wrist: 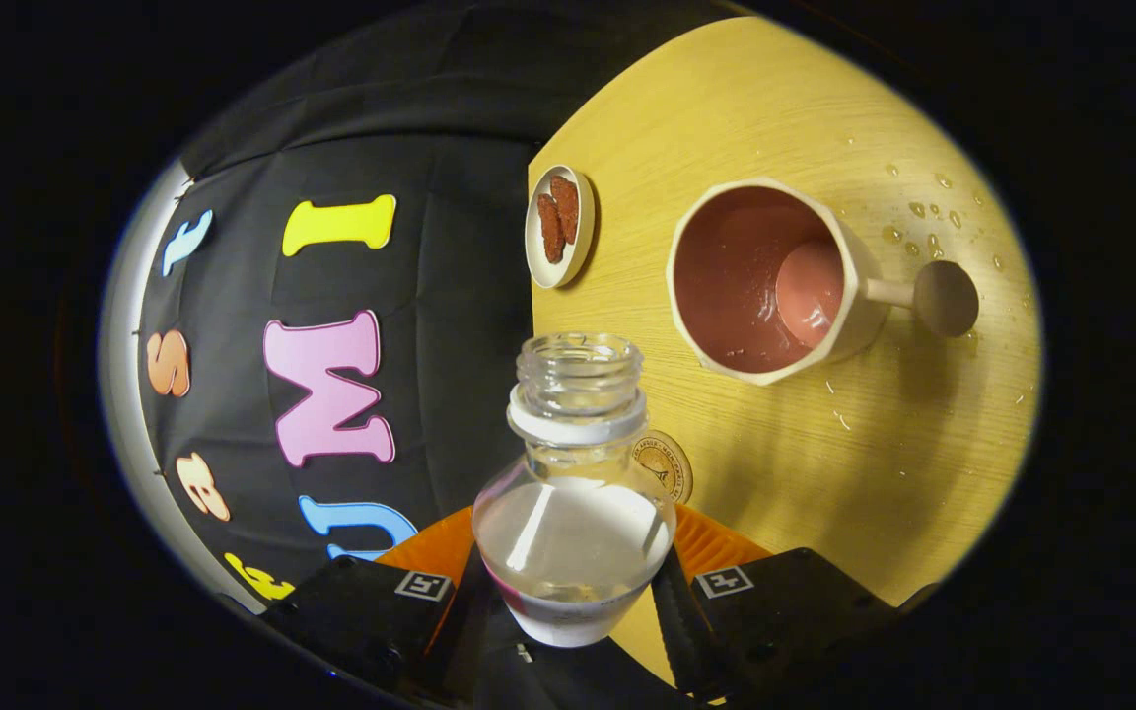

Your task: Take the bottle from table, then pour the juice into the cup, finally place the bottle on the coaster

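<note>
My gripper (573,582) is shut on a clear, uncapped bottle (576,493), which sits between the two black fingers with its open neck pointing away from me. Clear liquid fills its lower part. The whole view is rolled, so the bottle is tilted relative to the wooden table (824,473). Beyond the bottle's mouth and to one side stands a cream cup (765,281) with a pink inside and a knobbed handle. It holds some liquid. A round brown coaster (667,463) lies on the table just behind the bottle's shoulder, partly hidden by it.
A small cream dish (558,227) with brown snacks sits near the table's far edge, beside the cup. Water drops (923,227) lie scattered on the wood beyond the cup's handle. The black cloth wall rises past the table's edge.
</note>
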A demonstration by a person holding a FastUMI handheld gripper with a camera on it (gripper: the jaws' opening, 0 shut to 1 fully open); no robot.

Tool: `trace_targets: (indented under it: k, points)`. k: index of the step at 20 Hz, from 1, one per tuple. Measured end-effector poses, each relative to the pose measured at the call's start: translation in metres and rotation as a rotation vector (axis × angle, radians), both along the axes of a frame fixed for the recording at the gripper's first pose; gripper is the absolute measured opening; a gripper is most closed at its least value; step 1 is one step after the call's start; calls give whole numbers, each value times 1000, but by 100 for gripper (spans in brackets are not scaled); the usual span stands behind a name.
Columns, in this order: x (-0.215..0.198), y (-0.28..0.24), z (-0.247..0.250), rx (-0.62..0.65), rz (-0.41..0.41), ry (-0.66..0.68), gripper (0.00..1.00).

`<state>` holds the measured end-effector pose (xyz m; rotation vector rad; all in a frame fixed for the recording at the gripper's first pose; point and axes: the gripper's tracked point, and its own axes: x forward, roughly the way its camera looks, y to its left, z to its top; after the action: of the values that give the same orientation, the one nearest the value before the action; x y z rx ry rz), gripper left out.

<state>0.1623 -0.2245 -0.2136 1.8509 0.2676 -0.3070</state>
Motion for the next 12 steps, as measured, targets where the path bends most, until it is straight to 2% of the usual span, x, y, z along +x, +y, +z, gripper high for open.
trace_targets:
  k: [4, 12]
  points:
    - [11, -9, 0, 107, -24, -13, 75]
    - [15, -24, 6, 341, -121, -26, 75]
